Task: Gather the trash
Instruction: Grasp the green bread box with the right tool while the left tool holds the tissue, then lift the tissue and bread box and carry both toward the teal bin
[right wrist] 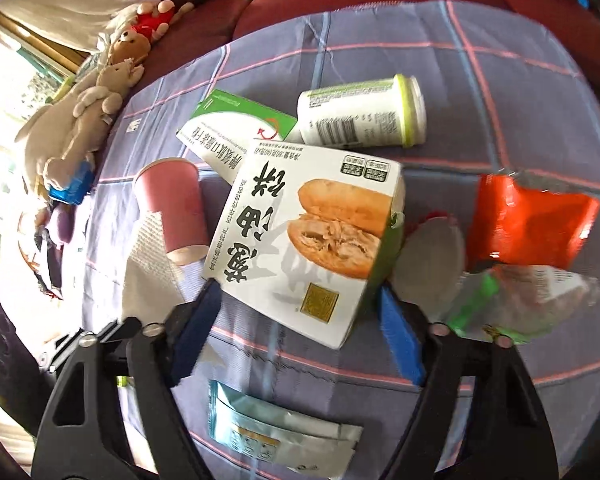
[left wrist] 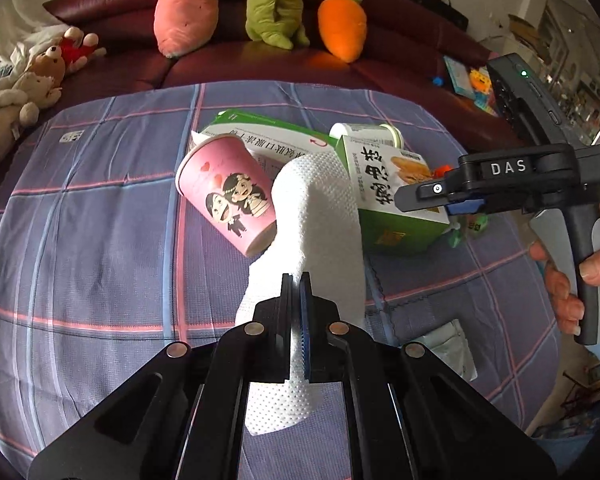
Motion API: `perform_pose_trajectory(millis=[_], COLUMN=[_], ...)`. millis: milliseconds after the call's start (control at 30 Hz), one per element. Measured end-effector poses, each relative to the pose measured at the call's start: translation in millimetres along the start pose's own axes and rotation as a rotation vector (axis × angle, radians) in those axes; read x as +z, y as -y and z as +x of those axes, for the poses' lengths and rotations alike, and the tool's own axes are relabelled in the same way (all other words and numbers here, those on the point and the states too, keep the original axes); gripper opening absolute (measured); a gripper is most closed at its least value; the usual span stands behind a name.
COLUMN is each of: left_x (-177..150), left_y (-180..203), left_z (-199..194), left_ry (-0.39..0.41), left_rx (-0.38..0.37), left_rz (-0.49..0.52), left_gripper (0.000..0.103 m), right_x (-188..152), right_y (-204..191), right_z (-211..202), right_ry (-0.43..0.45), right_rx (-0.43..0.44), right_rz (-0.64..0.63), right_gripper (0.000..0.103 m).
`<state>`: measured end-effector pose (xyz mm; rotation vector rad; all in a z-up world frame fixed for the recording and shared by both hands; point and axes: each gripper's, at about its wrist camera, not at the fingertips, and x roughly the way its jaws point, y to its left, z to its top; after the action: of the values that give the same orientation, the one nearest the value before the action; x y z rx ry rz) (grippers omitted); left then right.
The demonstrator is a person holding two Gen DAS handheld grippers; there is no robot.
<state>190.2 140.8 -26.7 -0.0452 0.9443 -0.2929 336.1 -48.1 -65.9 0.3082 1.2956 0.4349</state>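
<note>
My left gripper point(left wrist: 296, 280) is shut on a white paper towel point(left wrist: 320, 216), which hangs from its jaws above the checked tablecloth point(left wrist: 100, 240). A white and green food box point(right wrist: 308, 232) with a sandwich picture lies tilted on the pile. My right gripper point(right wrist: 296, 308) straddles the box's near corner, with its blue pads point(right wrist: 400, 336) against both sides. The left wrist view shows the right gripper point(left wrist: 404, 200) at the box point(left wrist: 380, 176), held by a hand point(left wrist: 568, 288). A pink paper cup point(left wrist: 228, 192) lies on its side beside the towel.
A green and white carton point(right wrist: 236, 128) and a white bottle point(right wrist: 360, 112) lie behind the food box. A red wrapper point(right wrist: 528, 220), a clear wrapper point(right wrist: 520, 300) and a grey disc point(right wrist: 432, 256) sit at its right. A pale sachet point(right wrist: 276, 428) lies nearest. Plush toys point(left wrist: 188, 8) line the sofa.
</note>
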Motion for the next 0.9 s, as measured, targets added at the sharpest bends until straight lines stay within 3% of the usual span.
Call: perform_pose_trajectory(millis=[67, 200, 400, 533, 700, 900], left_x=[-1.7, -5.0, -7.1, -7.7, -8.0, -13.8], left_y=[0.7, 4.1, 7.8, 12.8, 22.7, 30.2], left_z=[2.8, 3.3, -7.9, -19.7, -36.4, -36.0], left_ry=[-0.007, -0.009, 0.005, 0.027, 0.056, 0.057], left_rx=[0.003, 0.011, 0.018, 0.023, 0.021, 0.008], left_rz=[-0.004, -0.007, -0.019, -0.024, -0.017, -0.026], left_gripper=[0.004, 0.004, 0.004, 0.004, 0.004, 0.004], right_x=[-1.6, -3.4, -12.4, -21.3, -35.0, -49.2], right_y=[1.4, -15.5, -57.6, -67.1, -70.8, -56.5], right_z=[3.2, -11.1, -39.9, -54.0, -77.2, -64.7], right_ry=[-0.005, 0.066, 0.11, 0.111, 0.137, 0.077], right_rx=[0.048, 0.072, -0.008, -0.048, -0.08, -0.121], right_rz=[0.012, -0.037, -0.151, -0.185, -0.218, -0.207], right_gripper=[0.051, 0.03, 0.009, 0.002, 0.002, 0.002])
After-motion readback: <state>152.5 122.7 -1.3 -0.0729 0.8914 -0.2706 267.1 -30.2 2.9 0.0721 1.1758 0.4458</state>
